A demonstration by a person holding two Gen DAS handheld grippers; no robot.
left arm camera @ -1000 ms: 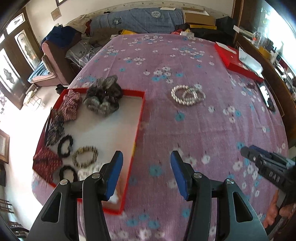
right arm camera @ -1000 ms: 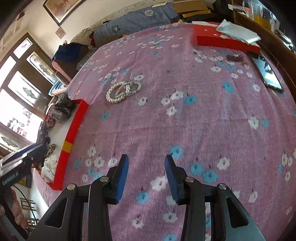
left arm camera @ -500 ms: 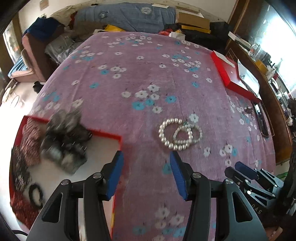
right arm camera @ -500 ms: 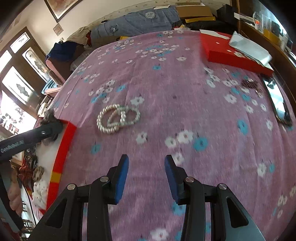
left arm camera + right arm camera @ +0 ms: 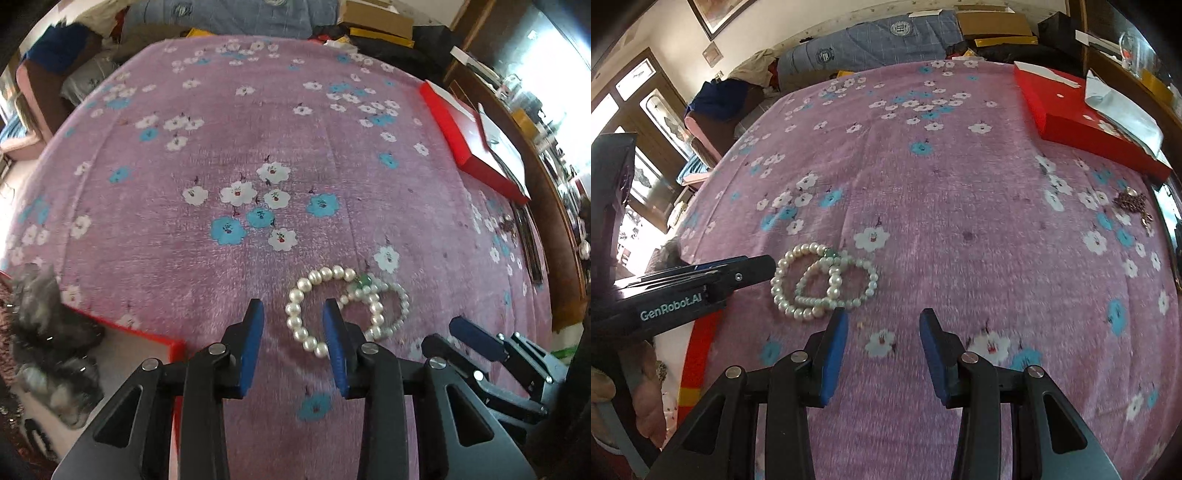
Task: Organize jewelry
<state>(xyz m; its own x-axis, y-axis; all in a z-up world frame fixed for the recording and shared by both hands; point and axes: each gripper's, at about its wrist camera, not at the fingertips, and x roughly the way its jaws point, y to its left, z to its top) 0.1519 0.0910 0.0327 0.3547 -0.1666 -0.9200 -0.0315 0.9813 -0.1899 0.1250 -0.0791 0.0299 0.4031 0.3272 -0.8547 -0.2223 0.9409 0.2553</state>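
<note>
Two overlapping white pearl bracelets [image 5: 334,308] lie on the purple flowered blanket [image 5: 258,147]; they also show in the right wrist view [image 5: 820,282]. My left gripper [image 5: 293,314] is open, its fingertips either side of the larger bracelet's left edge. My right gripper [image 5: 881,321] is open and empty, just right of and in front of the bracelets. A red-rimmed tray [image 5: 147,338] at lower left holds grey scrunchies [image 5: 51,332].
A red box [image 5: 1082,122] with white paper lies at the far right. A small dark beaded piece [image 5: 1132,203] lies near the right edge beside a dark phone [image 5: 532,243]. Bedding and boxes are piled beyond the blanket.
Both grippers have moved forward toward the pearl bracelets. The left gripper left the tray area and now straddles the bracelet's edge. Both stayed open.
</note>
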